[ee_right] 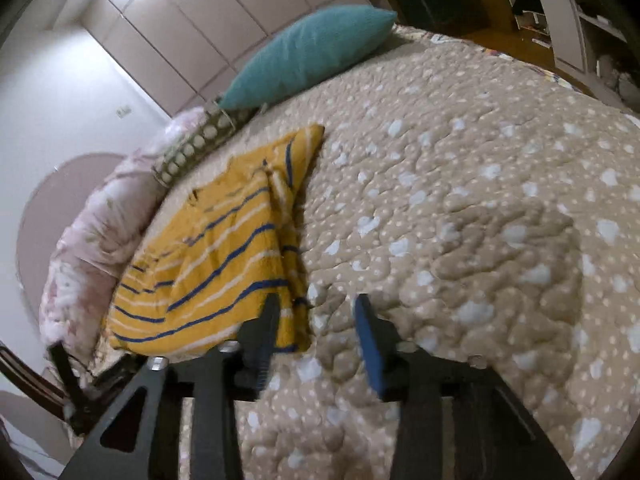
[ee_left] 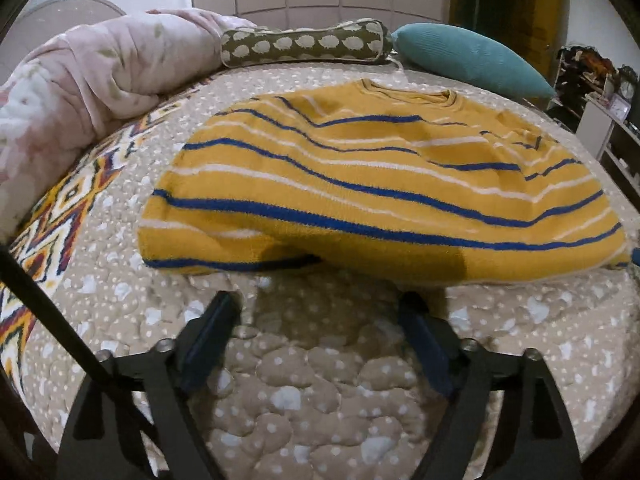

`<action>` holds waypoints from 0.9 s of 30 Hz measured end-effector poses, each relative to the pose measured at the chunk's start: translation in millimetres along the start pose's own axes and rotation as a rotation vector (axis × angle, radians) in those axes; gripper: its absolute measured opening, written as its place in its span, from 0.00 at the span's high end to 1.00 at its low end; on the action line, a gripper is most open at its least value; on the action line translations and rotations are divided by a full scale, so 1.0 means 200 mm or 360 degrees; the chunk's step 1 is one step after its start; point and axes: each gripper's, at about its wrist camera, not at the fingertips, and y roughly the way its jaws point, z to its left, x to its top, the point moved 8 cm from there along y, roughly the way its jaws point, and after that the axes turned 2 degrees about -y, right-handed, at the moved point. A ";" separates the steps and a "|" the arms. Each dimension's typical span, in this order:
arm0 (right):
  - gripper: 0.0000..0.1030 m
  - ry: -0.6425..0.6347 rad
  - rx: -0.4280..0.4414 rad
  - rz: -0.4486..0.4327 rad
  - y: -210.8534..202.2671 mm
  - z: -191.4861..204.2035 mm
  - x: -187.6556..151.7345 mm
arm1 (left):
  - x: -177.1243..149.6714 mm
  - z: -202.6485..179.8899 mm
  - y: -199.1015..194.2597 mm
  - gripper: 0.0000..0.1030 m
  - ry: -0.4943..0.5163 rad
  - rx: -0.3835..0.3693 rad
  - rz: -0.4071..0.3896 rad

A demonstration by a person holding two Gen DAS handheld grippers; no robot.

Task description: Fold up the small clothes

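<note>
A small yellow sweater [ee_left: 360,176] with blue and white stripes lies flat on the beige quilted bed [ee_left: 312,380], its collar at the far side. It also shows in the right wrist view [ee_right: 224,248], with its sleeves folded in. My left gripper [ee_left: 320,308] is open and empty, just short of the sweater's near hem. My right gripper [ee_right: 316,308] is open and empty, hovering at the sweater's near right corner; its left finger [ee_right: 264,332] overlaps the hem in view.
A pink comforter [ee_left: 88,92] is piled at the left. A patterned bolster [ee_left: 308,44] and a teal pillow [ee_left: 472,60] lie at the head of the bed. Shelves [ee_left: 600,92] stand at the right. A bare stretch of the quilt [ee_right: 480,200] lies right of the sweater.
</note>
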 end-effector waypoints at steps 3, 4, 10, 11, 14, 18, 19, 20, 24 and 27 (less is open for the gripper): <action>0.45 0.0101 0.0179 -0.0005 -0.04 0.02 -0.04 | -0.01 0.01 -0.01 0.13 -0.0028 -0.0022 -0.0030; 0.43 0.0133 0.0247 0.0005 -0.04 0.03 -0.07 | -0.01 0.01 -0.01 0.13 -0.0033 -0.0029 -0.0037; 0.42 0.0175 0.0325 0.0053 0.02 0.13 -0.17 | -0.02 0.02 -0.03 0.13 -0.0039 -0.0042 -0.0107; 0.42 0.0164 0.0309 0.0052 0.02 0.15 -0.18 | -0.02 0.01 -0.03 0.13 -0.0039 -0.0044 -0.0115; 0.36 0.0159 0.0292 0.0048 0.05 0.16 -0.17 | -0.02 0.01 -0.03 0.13 -0.0036 -0.0047 -0.0135; 0.35 0.0176 0.0265 0.0023 0.07 0.17 -0.18 | -0.02 0.01 -0.03 0.13 -0.0035 -0.0054 -0.0147; 0.33 0.0179 0.0265 0.0023 0.08 0.17 -0.16 | -0.02 0.01 -0.03 0.13 -0.0035 -0.0053 -0.0147; 0.33 0.0182 0.0273 0.0027 0.09 0.18 -0.15 | -0.02 0.01 -0.03 0.13 -0.0035 -0.0052 -0.0146; 0.26 0.0161 0.0263 0.0043 0.18 0.24 -0.11 | -0.02 0.01 -0.04 0.13 -0.0035 -0.0056 -0.0147; 0.25 0.0153 0.0268 0.0032 0.26 0.28 -0.06 | -0.03 0.01 -0.04 0.13 -0.0033 -0.0060 -0.0142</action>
